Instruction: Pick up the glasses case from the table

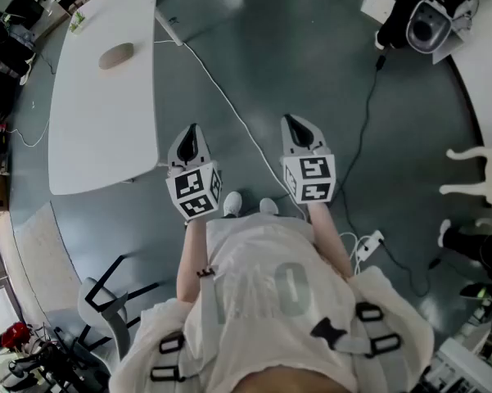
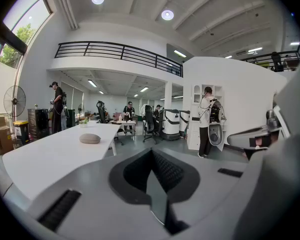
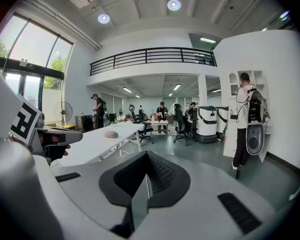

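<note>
The glasses case [image 1: 116, 56] is a grey-brown oval lying alone on the long white table [image 1: 98, 137] at the upper left. It also shows far ahead as a small glasses case [image 2: 90, 139] in the left gripper view and a tiny glasses case [image 3: 111, 133] in the right gripper view. My left gripper [image 1: 191, 129] hovers over the floor by the table's near corner, well short of the case, with its jaws shut and nothing between them. My right gripper [image 1: 291, 121] is held level with it further right, also shut and empty.
A white cable [image 1: 229, 105] and a black cable [image 1: 362, 129] run across the grey floor. An office chair [image 1: 106, 301] stands at the lower left. Another person [image 2: 208, 119] stands by a white partition, and others work near desks at the back.
</note>
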A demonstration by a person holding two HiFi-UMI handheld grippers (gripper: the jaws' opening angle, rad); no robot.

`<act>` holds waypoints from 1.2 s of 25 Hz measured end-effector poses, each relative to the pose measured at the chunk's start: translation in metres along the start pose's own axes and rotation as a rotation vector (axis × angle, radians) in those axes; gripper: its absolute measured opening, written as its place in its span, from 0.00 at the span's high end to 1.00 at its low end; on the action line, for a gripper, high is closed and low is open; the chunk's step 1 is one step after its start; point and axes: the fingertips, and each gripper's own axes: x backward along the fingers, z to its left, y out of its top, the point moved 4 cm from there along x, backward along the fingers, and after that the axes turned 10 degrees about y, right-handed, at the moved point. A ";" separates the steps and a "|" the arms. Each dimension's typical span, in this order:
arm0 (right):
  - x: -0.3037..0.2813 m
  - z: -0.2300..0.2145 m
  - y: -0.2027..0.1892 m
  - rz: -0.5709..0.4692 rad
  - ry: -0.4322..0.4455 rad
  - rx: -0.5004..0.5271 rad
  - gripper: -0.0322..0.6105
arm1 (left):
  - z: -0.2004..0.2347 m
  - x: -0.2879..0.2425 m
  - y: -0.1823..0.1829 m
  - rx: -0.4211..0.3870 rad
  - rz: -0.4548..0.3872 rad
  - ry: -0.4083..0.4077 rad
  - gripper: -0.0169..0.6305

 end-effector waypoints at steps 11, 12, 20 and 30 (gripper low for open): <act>-0.005 -0.014 -0.028 0.167 0.078 -0.122 0.95 | -0.020 -0.002 -0.001 0.013 0.023 -0.004 0.97; -0.005 -0.018 -0.032 0.175 0.074 -0.131 0.95 | -0.024 -0.002 -0.002 0.012 0.026 -0.003 0.97; 0.002 -0.037 -0.034 0.171 0.064 -0.097 0.95 | -0.041 -0.001 -0.006 0.022 0.037 0.022 0.97; 0.000 -0.085 -0.024 0.139 0.061 -0.034 0.95 | -0.071 -0.014 -0.008 0.051 0.034 0.060 0.97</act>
